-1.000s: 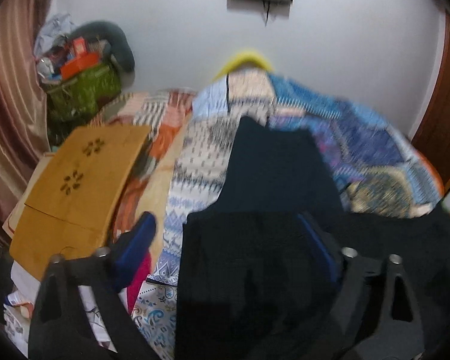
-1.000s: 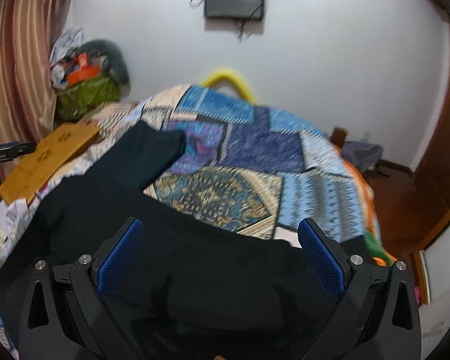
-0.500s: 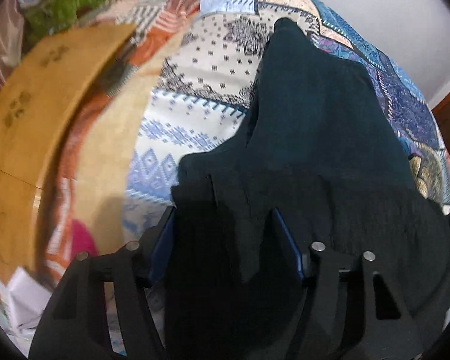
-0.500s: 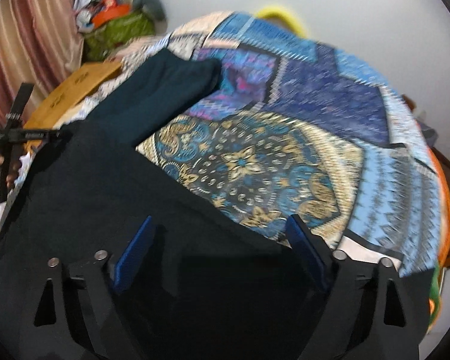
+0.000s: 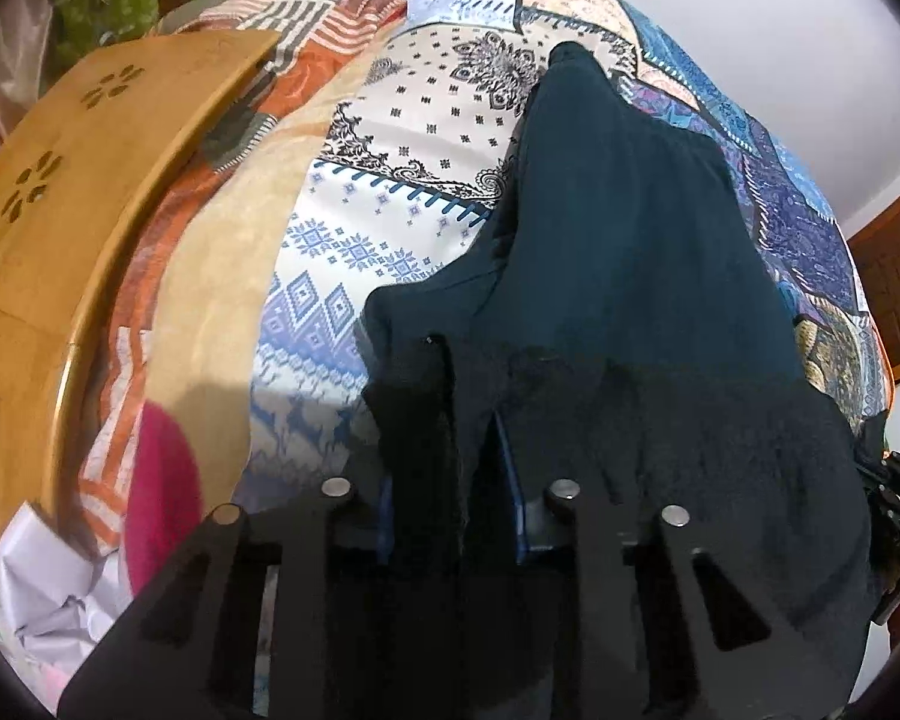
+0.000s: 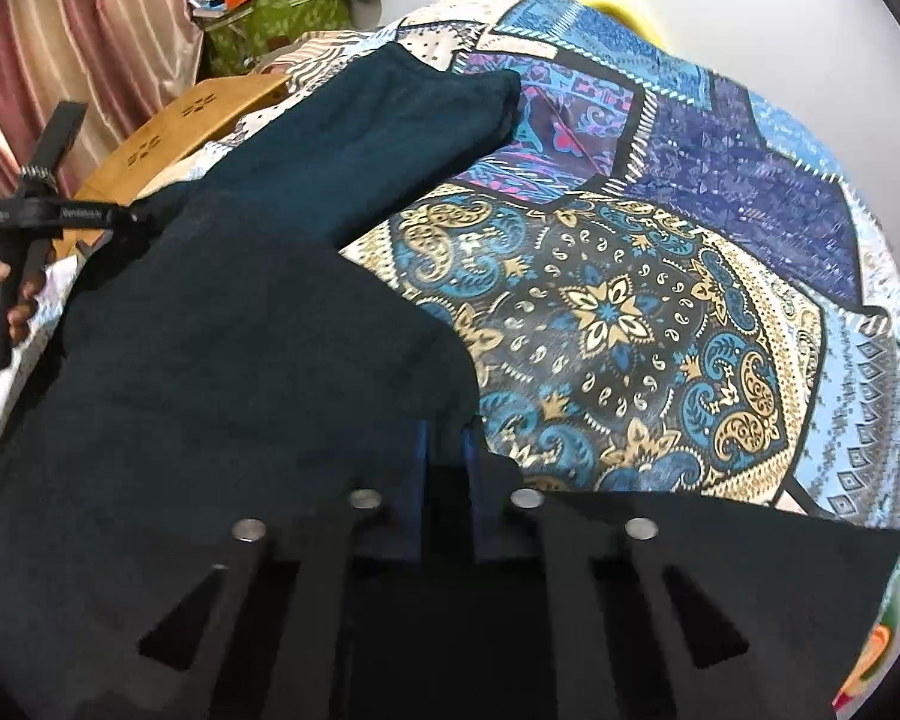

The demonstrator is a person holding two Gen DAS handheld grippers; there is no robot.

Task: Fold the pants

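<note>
Each wrist camera peers steeply down past its claw, close over the bed (image 5: 390, 138); both share the pants (image 6: 342, 138), probably one garment.

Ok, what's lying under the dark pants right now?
The patchwork bedspread shows under the pants, all around them. Whatever lies beneath the cloth itself is covered.

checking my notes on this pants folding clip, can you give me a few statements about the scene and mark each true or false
1. The dark pants lie on a patterned patchwork bedspread. True.
2. The right gripper hangs open above bare bedspread. False: its jaws have just closed and are shut on the pants.
3. The left gripper pinches a fold of the pants. True.
4. A wooden board with flower cutouts lies on top of the pants. False: it lies off to the side, apart from them.
5. One pant leg stretches away toward the wall. True.
</note>
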